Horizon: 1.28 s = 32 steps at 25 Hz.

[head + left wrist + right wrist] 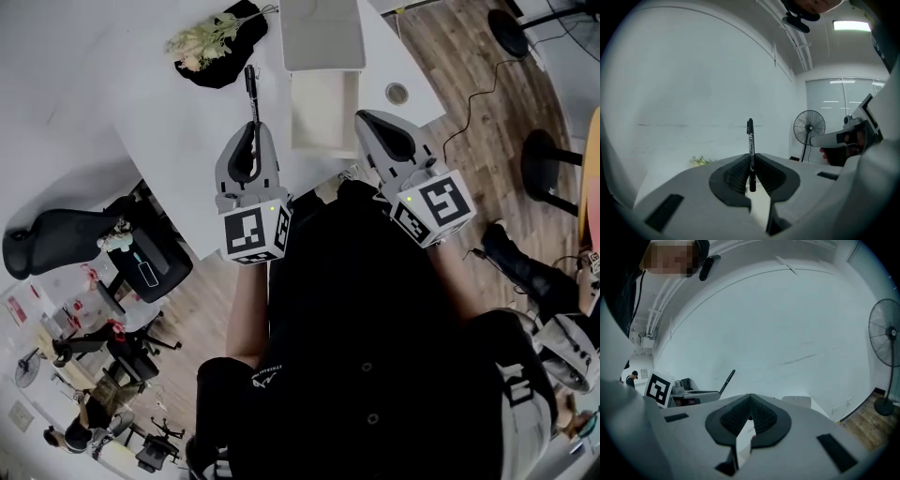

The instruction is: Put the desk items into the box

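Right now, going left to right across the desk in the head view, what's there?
Pale green plant sprig, thin black marker pen, open white box, small round grey desk grommet.

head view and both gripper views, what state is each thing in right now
left gripper: shut on the pen
pen: clamped near one end, the rest sticking out past the jaws
right gripper: shut, nothing between the jaws
box: open, looks empty
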{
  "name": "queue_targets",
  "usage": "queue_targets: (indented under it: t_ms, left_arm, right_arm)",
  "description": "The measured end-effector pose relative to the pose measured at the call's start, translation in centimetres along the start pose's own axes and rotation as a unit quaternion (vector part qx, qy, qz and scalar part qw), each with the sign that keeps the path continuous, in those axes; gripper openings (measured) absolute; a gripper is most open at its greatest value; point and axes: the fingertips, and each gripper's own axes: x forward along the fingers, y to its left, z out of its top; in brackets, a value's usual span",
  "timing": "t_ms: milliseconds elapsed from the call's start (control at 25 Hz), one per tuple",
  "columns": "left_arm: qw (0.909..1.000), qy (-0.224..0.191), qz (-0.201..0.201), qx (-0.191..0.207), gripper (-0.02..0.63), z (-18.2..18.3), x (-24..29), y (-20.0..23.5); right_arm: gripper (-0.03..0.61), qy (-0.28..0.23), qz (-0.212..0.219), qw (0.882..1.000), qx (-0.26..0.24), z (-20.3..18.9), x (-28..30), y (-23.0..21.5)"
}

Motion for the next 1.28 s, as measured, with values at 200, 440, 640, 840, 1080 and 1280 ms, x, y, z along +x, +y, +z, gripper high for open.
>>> queue_targets:
  t_ms: [200,440,640,840,1080,1280]
  left_arm:
    - [0.9998,-0.019,-0.007,-0.002,0.044,1.4,-1.6,-2.3]
    - [0.9981,-0.051,-0.034,0.006,0.044,2.5,-3.5,-5.6]
    - [0.9965,-0.072,-0.042,0.013,0.044,2.4,-5.7,-8.1]
    - [0.9949,-0.091,-0.042,0.01,0.044,2.5,-6.6,-9.7]
    - [0.9939,-0.101,-0.044,0.013,0.044,3.3,-6.5,-10.4]
    - [0.9944,-0.096,-0.043,0.012,0.044,3.1,-6.3,-9.9]
  right_arm:
    - [-0.002,-0.005,0.014,1.0,-0.007,0.3,-1.2,-0.3]
    - [-0.002,-0.011,0.027,0.999,-0.019,0.5,-2.8,-0.8]
    - [-0.002,-0.016,0.032,0.999,-0.03,0.5,-4.6,-1.0]
    - [-0.002,-0.023,0.03,0.998,-0.041,0.8,-5.9,-1.3]
    - [-0.002,-0.026,0.029,0.998,-0.044,1.4,-6.3,-1.5]
    - [-0.002,-0.022,0.033,0.998,-0.041,1.2,-5.8,-1.3]
